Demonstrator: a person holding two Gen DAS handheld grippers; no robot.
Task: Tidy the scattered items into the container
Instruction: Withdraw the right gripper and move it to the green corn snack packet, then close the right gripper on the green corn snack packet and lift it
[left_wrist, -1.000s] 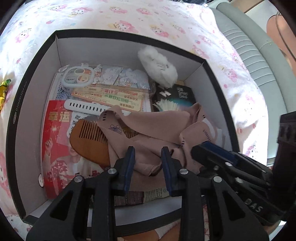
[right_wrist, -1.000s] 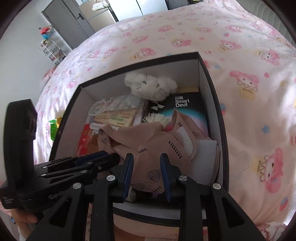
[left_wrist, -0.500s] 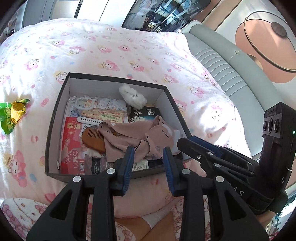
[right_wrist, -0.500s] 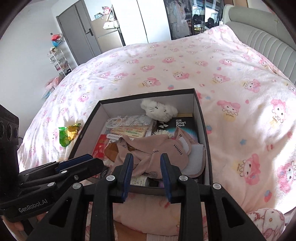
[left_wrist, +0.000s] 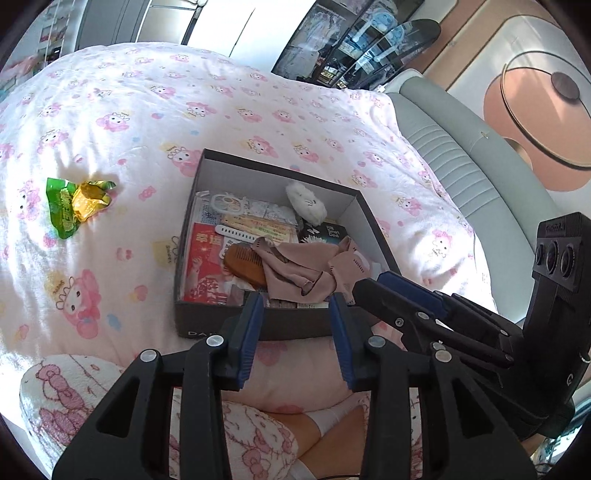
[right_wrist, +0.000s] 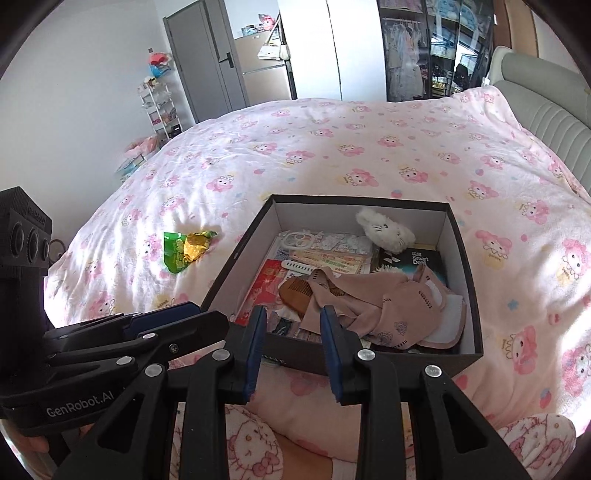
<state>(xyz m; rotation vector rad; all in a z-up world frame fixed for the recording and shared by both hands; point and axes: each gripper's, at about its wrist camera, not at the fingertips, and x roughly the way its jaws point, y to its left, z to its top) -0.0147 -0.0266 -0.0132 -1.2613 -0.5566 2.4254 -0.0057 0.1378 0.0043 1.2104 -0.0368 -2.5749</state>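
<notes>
The box (left_wrist: 258, 325) sits on the pink bedspread (left_wrist: 221, 110), near the person's knees. Inside lie a beige cloth (left_wrist: 299, 266), a comb (left_wrist: 243, 262), a white plush (left_wrist: 306, 203), a red booklet (left_wrist: 203, 266) and a black carton (left_wrist: 327, 230). A green wrapper (left_wrist: 70, 205) lies on the bedspread, well apart to the left of the box. The left gripper (left_wrist: 297, 314) hangs over the box's near wall; its jaws have just been opening, with nothing between them. The right gripper (right_wrist: 291, 317) is parted and empty.

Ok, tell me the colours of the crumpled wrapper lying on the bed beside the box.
Green and yellow wrapper; clearest in the left wrist view.
</notes>
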